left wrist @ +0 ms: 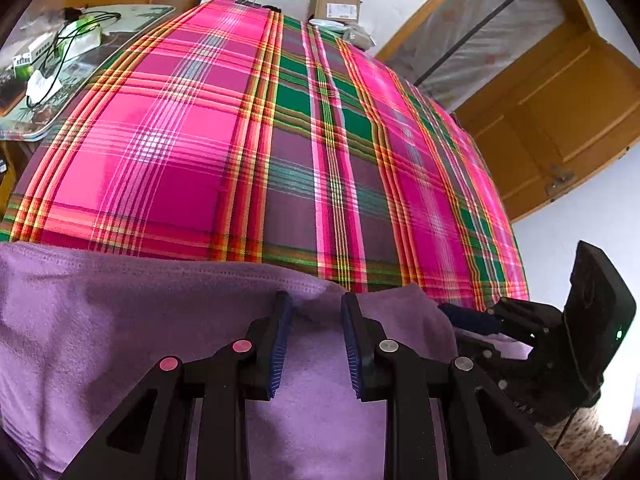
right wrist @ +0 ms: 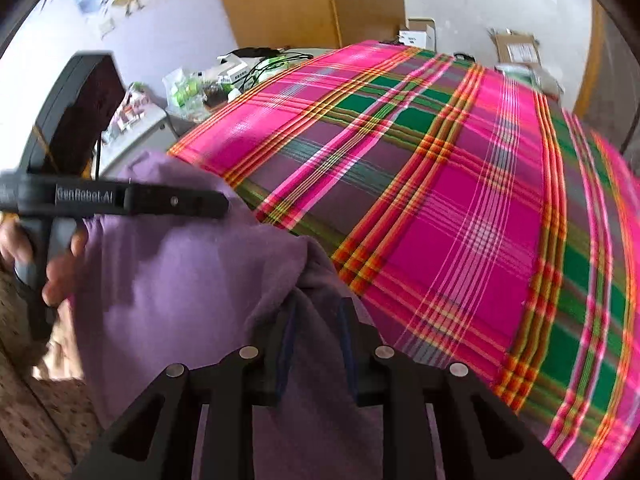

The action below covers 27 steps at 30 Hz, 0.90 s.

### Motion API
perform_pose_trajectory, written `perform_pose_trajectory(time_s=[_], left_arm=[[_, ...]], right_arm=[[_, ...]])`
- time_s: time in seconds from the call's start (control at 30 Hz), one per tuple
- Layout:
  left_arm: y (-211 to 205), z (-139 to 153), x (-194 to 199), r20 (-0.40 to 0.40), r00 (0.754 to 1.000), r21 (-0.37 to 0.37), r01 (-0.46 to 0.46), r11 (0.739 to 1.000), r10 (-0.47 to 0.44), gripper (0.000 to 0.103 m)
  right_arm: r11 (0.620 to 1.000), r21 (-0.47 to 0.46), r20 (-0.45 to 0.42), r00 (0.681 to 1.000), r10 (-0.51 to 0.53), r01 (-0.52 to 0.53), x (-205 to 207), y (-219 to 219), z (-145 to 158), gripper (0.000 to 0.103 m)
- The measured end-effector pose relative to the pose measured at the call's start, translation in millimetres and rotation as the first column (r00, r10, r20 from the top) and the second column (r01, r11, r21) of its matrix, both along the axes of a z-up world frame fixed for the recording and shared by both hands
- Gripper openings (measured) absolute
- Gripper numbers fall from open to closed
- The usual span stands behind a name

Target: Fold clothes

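Note:
A purple fleece garment (left wrist: 160,320) lies at the near edge of a bed covered by a pink and green plaid sheet (left wrist: 248,140). My left gripper (left wrist: 315,308) sits at the garment's stitched hem, with a pinch of the fabric caught between its blue pads. In the right wrist view that gripper (right wrist: 222,204) shows from the side, held by a hand, its tip on the cloth's upper edge. My right gripper (right wrist: 316,316) is shut on a raised ridge of the purple garment (right wrist: 192,288) at its right corner.
A cluttered side table (left wrist: 52,64) with cables and packets stands left of the bed. Cardboard boxes (left wrist: 336,8) lie on the floor beyond the bed's far end. A wooden door (left wrist: 560,112) is at the right. The plaid sheet (right wrist: 460,200) stretches ahead.

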<state>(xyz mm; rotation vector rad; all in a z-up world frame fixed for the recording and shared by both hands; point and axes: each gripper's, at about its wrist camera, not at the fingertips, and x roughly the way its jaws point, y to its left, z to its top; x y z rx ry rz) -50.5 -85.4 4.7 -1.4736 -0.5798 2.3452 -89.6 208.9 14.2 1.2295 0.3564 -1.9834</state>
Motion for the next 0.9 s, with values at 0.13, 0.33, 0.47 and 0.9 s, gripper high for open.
perform_pose_trajectory(time_s=[0.13, 0.33, 0.47, 0.9], left_arm=[[0.7, 0.0, -0.3, 0.001, 1.0, -0.003, -0.001, 1.0, 0.001, 0.027], [0.9, 0.6, -0.4, 0.001, 1.0, -0.004, -0.004, 1.0, 0.004, 0.027], [1.3, -0.2, -0.4, 0.002, 1.0, -0.003, -0.003, 1.0, 0.003, 0.027], [0.9, -1.2, -1.5, 0.003, 1.0, -0.011, -0.009, 1.0, 0.009, 0.027]], right_arm=[[0.999, 0.01, -0.018, 0.999, 0.031, -0.031, -4.0, -8.9, -1.4, 0.029], [0.999, 0.027, -0.036, 0.999, 0.027, -0.026, -12.7, -13.8, -5.9, 0.032], [1.0, -0.018, 0.001, 1.0, -0.019, 0.019, -22.8, -7.5, -6.3, 0.032], [0.997, 0.012, 0.011, 0.997, 0.078, -0.078, -33.4, -23.0, -4.8, 0.033]])
